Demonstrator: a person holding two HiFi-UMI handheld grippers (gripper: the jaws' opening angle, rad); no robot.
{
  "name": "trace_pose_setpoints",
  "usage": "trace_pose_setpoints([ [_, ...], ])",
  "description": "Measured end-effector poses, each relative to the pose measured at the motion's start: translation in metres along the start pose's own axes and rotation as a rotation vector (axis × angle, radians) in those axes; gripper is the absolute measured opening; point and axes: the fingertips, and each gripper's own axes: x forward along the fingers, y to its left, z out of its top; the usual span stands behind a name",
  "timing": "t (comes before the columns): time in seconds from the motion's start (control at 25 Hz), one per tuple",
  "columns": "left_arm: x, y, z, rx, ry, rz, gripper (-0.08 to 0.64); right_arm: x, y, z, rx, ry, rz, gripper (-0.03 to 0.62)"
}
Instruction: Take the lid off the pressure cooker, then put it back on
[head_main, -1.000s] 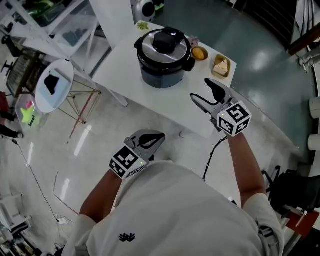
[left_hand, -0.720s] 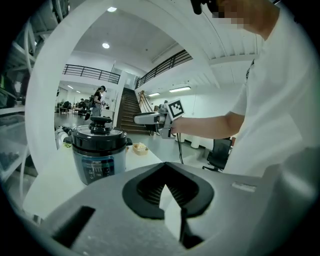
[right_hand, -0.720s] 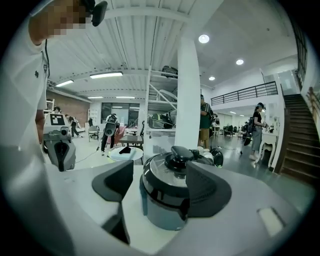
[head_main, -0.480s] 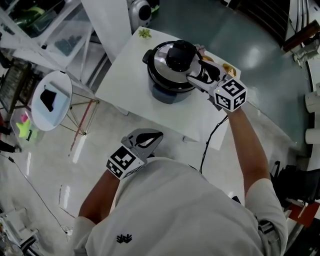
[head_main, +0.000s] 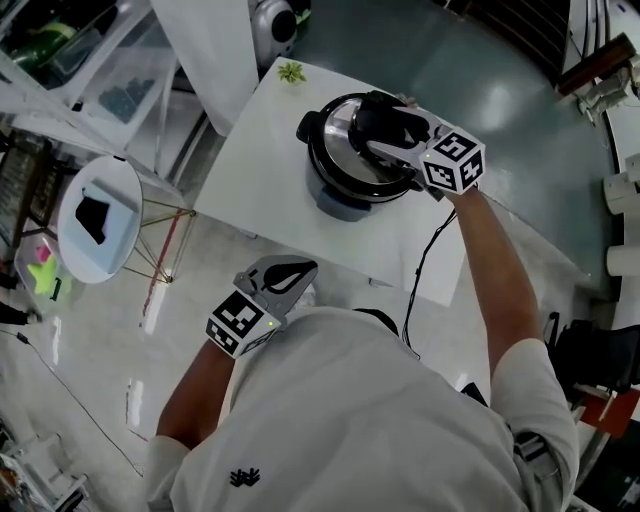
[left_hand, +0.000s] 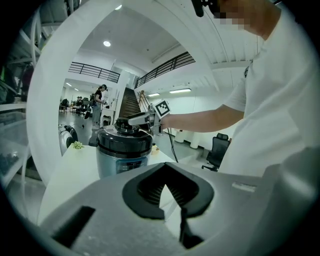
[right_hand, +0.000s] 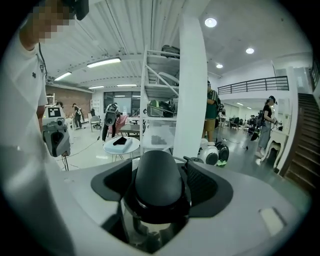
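Your right gripper is clamped on the black knob of the lid, its jaws closed against the knob's two sides. The lid sits on the pressure cooker, which stands near the far edge of the white table, with a small green plant at the far left corner. Your left gripper hangs off the table's near edge, close to your body, jaws together with nothing between them.
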Motion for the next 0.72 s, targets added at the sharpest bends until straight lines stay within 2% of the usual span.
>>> trace_pose_setpoints([
  [0.24, 0.000, 0.016, 0.002, -0.006, -0.007, -0.015, 0.008, 0.019, 0.000, -0.005, -0.011, 0.072, 0.052, 0.359],
  [0.4, 0.000, 0.025, -0.002, -0.019, -0.003, -0.016, 0.008, 0.022, 0.003, -0.008, -0.046, 0.113, 0.059, 0.308],
  [0.72, 0.004, 0.033, 0.000, -0.012, -0.001, -0.038, 0.008, 0.021, 0.004, -0.007, -0.056, 0.123, 0.067, 0.292],
])
